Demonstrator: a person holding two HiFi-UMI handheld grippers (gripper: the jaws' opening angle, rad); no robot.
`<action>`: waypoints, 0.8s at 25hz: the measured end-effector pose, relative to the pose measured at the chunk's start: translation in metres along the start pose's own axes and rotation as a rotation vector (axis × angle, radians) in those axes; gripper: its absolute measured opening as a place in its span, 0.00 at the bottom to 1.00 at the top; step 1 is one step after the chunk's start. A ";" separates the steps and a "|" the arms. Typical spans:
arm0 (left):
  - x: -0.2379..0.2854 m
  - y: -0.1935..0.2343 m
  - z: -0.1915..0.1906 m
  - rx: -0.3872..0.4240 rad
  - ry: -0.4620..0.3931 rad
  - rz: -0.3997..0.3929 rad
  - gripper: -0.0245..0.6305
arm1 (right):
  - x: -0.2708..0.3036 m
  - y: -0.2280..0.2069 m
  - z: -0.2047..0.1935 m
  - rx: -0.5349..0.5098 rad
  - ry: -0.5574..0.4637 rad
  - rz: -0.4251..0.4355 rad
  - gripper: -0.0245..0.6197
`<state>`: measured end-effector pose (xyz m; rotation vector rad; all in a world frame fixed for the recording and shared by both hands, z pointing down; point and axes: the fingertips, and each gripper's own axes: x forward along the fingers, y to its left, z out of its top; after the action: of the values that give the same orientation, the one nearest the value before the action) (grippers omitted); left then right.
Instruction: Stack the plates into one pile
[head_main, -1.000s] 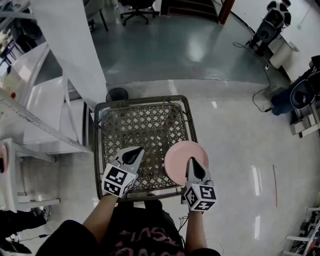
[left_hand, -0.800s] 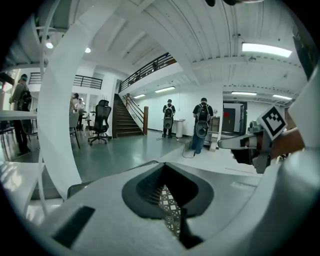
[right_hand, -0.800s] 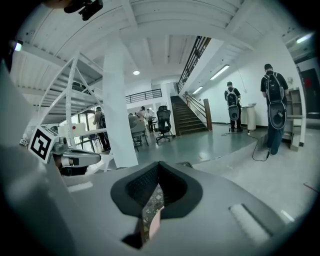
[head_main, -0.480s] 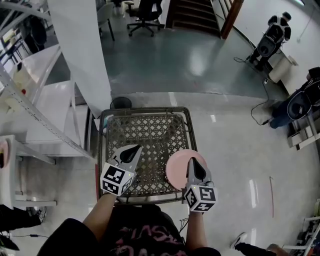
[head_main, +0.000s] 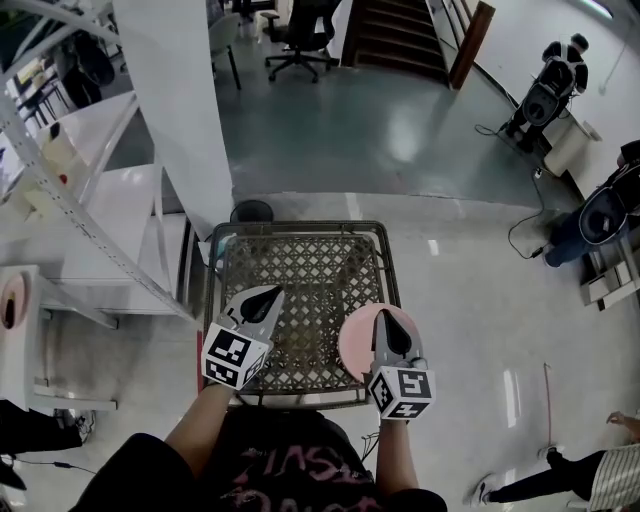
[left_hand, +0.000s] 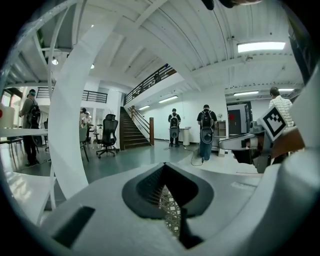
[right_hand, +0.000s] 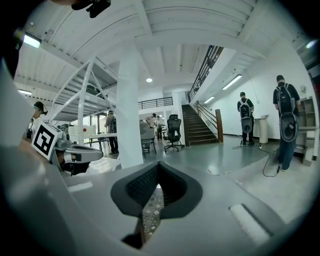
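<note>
- We see the left tool (head_main: 268, 294) clenched. In the left gripper view its dark pads meet at the front and hold nothing, and only mesh shows through the slit below them.
- The right tool (head_main: 387, 316) is clenched too. The right gripper view shows its pads together, with just mesh in the slit and no plate between them.
- Both tools point away from us over a wire-mesh cart (head_main: 300, 262). The left one is over its near left part and the right one is at its near right corner. Each carries its marker cube at the end nearest us.
- The pink plate (head_main: 354, 345) lies directly under the right tool in the head view, at the cart's near right corner. The tool covers the plate's right part. We cannot tell whether the plate rests on the mesh or on the rim.
- At the left edge of the head view a second pink round thing (head_main: 12, 300) sits on a white counter (head_main: 22, 360). It is cut by the frame and well apart from the cart.
- A dark round object (head_main: 250, 211) stands on the floor just beyond the cart's far left corner, beside a white pillar (head_main: 180, 110).
- Farther off we see an office chair (head_main: 298, 35) and a staircase (head_main: 390, 30). In both gripper views, people with backpacks (left_hand: 174, 125) stand near the foot of the stairs.
</note>
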<state>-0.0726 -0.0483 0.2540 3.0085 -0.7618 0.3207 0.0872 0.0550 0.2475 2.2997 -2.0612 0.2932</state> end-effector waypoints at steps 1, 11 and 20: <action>-0.001 0.002 0.000 0.006 0.000 0.002 0.04 | 0.001 0.002 0.000 -0.001 -0.002 0.005 0.05; -0.005 0.006 0.003 0.018 -0.016 0.047 0.04 | 0.002 0.000 0.000 -0.012 -0.012 0.032 0.05; -0.008 0.014 0.009 0.011 -0.021 0.062 0.04 | 0.008 0.007 0.006 -0.016 -0.009 0.044 0.05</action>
<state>-0.0837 -0.0574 0.2435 3.0075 -0.8592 0.2962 0.0813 0.0450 0.2424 2.2532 -2.1129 0.2679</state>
